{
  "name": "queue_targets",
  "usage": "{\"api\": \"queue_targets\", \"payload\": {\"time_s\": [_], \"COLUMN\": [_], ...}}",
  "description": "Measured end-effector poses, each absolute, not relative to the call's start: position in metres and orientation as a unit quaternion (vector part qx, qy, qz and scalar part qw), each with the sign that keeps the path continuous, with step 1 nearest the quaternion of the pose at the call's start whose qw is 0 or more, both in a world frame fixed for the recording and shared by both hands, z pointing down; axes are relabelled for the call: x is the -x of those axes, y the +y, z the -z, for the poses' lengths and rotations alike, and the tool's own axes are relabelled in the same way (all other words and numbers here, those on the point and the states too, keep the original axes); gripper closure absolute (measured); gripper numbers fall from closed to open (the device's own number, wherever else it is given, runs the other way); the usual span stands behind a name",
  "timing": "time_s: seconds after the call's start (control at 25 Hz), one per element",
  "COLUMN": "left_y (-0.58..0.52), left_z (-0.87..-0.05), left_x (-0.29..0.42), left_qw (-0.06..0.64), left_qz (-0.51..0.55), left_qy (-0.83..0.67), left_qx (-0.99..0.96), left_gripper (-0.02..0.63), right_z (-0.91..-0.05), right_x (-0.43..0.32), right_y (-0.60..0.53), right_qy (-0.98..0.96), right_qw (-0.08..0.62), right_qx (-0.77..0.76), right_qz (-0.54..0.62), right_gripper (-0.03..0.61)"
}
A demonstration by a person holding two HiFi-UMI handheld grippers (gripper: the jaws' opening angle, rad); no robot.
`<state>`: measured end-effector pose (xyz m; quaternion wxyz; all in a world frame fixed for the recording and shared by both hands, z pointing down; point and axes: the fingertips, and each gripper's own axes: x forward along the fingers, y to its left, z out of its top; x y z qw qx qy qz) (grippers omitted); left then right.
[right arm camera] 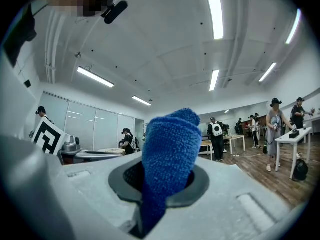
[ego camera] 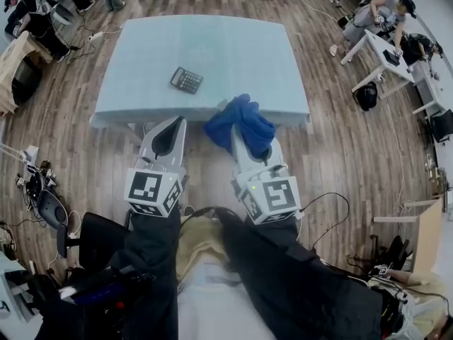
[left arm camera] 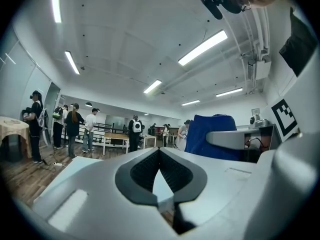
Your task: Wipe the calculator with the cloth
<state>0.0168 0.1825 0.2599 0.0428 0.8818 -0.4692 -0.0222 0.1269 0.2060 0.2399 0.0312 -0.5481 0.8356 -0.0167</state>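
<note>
The left gripper (left arm camera: 159, 153) has its jaws drawn together at the tips with nothing between the dark pads. Only a narrow slit of pale surface shows through lower down. The right gripper (right arm camera: 162, 181) is clamped on the blue cloth (right arm camera: 167, 144). A thick fold of the cloth stands up out of its jaws, and the rest bunches loosely over the tips. In the head view the two grippers are held side by side, near each other but apart. The cloth hangs just to the right of the left gripper's tips. Both point toward the near edge of the pale blue table (ego camera: 248, 55), and the cloth overlaps that edge in that view. The dark calculator (ego camera: 186, 80) lies flat on the table, ahead of the left gripper and a little to its right. It is ahead and to the left of the right gripper, and well apart from both grippers and from the cloth. The tabletop around it is bare. Beyond the grippers several people stand on the wooden floor (ego camera: 340, 154) among other desks.
</note>
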Motion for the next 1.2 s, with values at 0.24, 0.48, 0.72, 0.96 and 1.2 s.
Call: {"api": "queue_targets", "payload": {"time_s": [0.24, 0.48, 0.72, 0.96, 1.2], "left_y": [0.177, 0.168, 0.162, 0.156, 0.139], "left_z": [-0.27, -0.283, -0.298, -0.31, -0.325], "left_x": [-0.003, 0.018, 0.041, 0.065, 0.09], "left_qw": [0.055, 0.071, 0.087, 0.096, 0.11], "left_qz": [0.017, 0.011, 0.008, 0.007, 0.007], "left_qy": [-0.467, -0.469, -0.467, -0.471, -0.474], "left_qx": [-0.882, -0.88, -0.88, -0.877, -0.873], "left_gripper": [0.623, 0.623, 0.623, 0.623, 0.623], "right_z": [-0.251, -0.263, -0.276, -0.289, -0.299], "right_x": [-0.122, -0.111, -0.09, -0.073, -0.049], "right_y": [0.2, 0.192, 0.185, 0.176, 0.161], "right_qy": [0.828, 0.821, 0.818, 0.816, 0.816], "right_qw": [0.026, 0.014, 0.004, -0.002, -0.009], "right_qx": [0.559, 0.569, 0.572, 0.575, 0.573], "right_qz": [0.03, 0.043, 0.054, 0.063, 0.068], "right_gripper": [0.522, 0.52, 0.52, 0.52, 0.518]}}
